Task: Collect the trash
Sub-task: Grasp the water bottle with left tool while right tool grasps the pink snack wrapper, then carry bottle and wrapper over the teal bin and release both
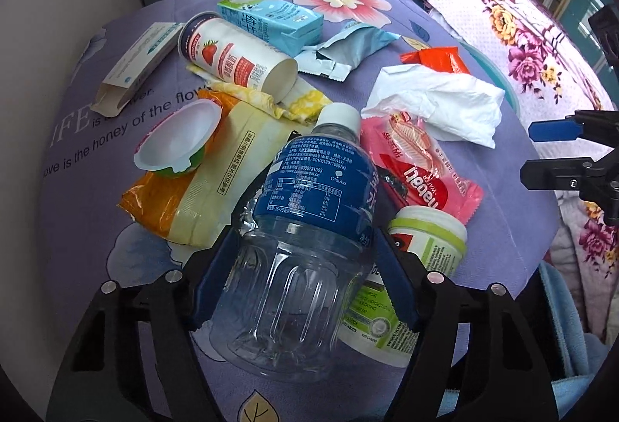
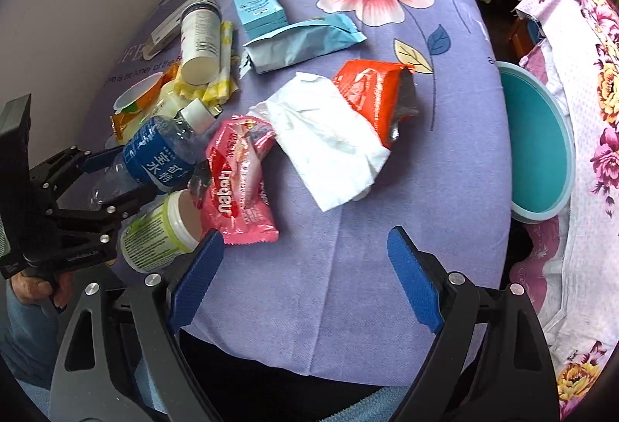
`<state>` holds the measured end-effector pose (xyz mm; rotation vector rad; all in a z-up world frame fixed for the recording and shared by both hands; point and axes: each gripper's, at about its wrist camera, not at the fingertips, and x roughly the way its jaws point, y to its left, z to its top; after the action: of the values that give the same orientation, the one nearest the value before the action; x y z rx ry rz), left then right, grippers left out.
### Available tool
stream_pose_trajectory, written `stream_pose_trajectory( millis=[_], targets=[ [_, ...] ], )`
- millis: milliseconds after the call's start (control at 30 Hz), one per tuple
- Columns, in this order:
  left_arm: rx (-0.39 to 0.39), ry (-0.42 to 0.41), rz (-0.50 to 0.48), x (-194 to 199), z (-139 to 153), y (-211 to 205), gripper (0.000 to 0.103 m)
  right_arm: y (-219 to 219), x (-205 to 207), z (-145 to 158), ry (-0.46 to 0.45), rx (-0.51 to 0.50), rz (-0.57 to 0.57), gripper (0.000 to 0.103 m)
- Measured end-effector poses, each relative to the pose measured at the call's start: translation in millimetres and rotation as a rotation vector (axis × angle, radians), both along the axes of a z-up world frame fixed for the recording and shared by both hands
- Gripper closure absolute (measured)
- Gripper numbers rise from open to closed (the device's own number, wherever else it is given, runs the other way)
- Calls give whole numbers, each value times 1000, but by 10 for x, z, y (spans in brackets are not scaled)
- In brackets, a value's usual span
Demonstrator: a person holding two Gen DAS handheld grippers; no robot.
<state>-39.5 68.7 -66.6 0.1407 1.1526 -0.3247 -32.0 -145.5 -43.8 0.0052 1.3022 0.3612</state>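
The left gripper (image 1: 305, 259) has its jaws closed on the clear plastic bottle (image 1: 309, 213) near 8 o'clock on the purple tabletop (image 2: 348, 267), while the right gripper (image 2: 305, 278) hangs wide open and empty over bare cloth at 6 o'clock. By my reading the collecting has barely started: the pink wafer wrapper (image 2: 240, 178), crumpled tissue (image 2: 329, 135), orange packet (image 2: 375, 93), milk carton (image 2: 259, 4) and yogurt cup (image 2: 199, 38) all remain out. The teal bin (image 2: 537, 143) at 3 o'clock is partly cut off, its inside unseen.

The bottle (image 1: 309, 197) lies between the wrapper pile (image 1: 216, 186) and wafer packet (image 1: 421, 166), tissue (image 1: 437, 104) beyond.
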Motion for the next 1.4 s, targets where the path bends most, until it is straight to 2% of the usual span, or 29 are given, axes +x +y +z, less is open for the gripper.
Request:
stream_pose_trajectory(
  millis=[133, 267, 333, 600, 667, 733, 833, 1067, 1267, 1400],
  targets=[
    [-19, 32, -12, 62, -121, 1, 30, 178, 73, -47, 5, 10, 35, 21],
    [-32, 71, -8, 113, -284, -1, 33, 318, 167, -137, 33, 27, 64, 30],
    [-46, 68, 2, 105, -266, 26, 35, 372, 208, -192, 49, 32, 74, 35],
    [-100, 47, 65, 71, -99, 277, 36, 523, 378, -400, 86, 35, 101, 37],
    [-113, 48, 74, 64, -79, 306, 36, 560, 406, -454, 102, 44, 112, 50],
    [-118, 44, 84, 50, -46, 338, 36, 592, 413, -493, 119, 58, 126, 84],
    [-136, 31, 94, 26, 61, 355, 36, 579, 408, -436, 114, 85, 127, 85],
    [-156, -43, 117, 56, 463, 361, 36, 406, 418, 113, -34, 108, 123, 86],
    [-168, -68, 75, 276, 658, -24, 36, -48, 527, 438, -117, 107, 43, 86],
    [-175, -59, 29, 454, 681, -395, 36, -429, 598, 494, -141, 94, -20, 86]
  ],
)
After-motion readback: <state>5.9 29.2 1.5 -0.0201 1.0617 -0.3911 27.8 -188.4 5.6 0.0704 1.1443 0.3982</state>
